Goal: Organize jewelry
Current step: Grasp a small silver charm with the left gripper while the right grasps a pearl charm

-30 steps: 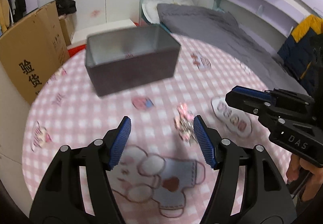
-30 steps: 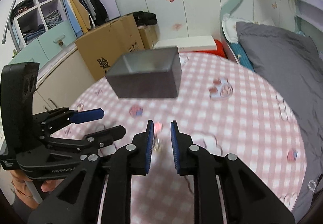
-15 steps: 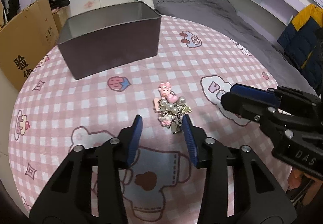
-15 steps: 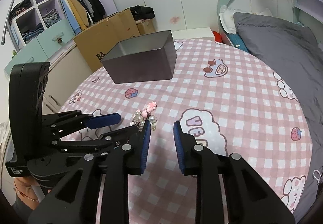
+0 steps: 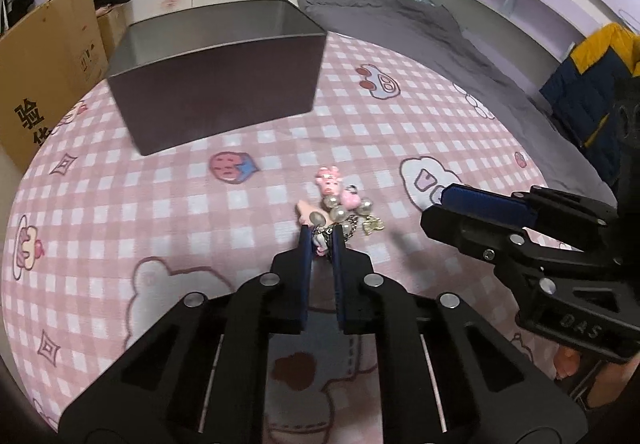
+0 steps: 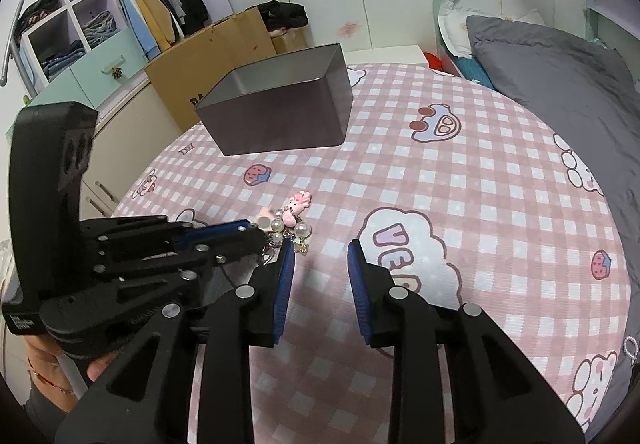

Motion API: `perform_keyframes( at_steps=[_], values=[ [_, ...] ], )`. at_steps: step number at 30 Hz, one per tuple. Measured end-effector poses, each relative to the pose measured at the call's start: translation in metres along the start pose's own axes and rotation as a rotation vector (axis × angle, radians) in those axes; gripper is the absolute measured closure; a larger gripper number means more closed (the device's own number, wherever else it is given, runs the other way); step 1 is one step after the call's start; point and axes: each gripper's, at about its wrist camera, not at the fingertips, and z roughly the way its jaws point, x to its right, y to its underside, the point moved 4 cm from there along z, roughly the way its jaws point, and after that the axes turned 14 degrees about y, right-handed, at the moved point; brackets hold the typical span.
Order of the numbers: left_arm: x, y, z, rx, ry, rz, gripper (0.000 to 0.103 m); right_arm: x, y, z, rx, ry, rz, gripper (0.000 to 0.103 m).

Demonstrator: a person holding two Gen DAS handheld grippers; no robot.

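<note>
Bedroom, pink checked table [image 5: 120,204]. Left gripper [image 5: 320,234] pinched on charm cluster [image 5: 340,204], near box [image 5: 216,84]; right gripper [image 6: 320,256] wide, empty. Step: grasp. Next: lift into box.

Jewelry cluster [image 5: 340,209] on the tablecloth [image 5: 160,204], metal box [image 5: 216,68] beyond it to the left.

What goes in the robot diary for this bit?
left gripper: shut on charm bracelet | right gripper: open, beside | grey box: open
</note>
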Motion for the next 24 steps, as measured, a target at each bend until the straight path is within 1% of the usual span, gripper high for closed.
perform_keyframes(
  at_steps=[8,13,17,19,24],
  values=[
    [-0.022,-0.007,-0.040,0.082,-0.023,-0.037,0.093,-0.011,-0.002,0.005,-0.009,-0.005,-0.026,0.077],
    [-0.034,-0.006,-0.049,0.095,-0.038,-0.057,0.093,-0.021,-0.003,0.011,-0.022,0.007,-0.057,0.077],
    [-0.038,-0.004,-0.050,0.094,-0.034,-0.064,0.093,-0.023,-0.001,0.020,-0.046,0.058,-0.093,0.077],
    [-0.038,-0.003,-0.050,0.093,-0.029,-0.063,0.093,-0.026,-0.001,0.024,-0.055,0.058,-0.107,0.077],
    [-0.037,-0.003,-0.048,0.088,-0.017,-0.059,0.093,-0.031,-0.003,0.031,-0.052,0.094,-0.168,0.077]
  ],
)
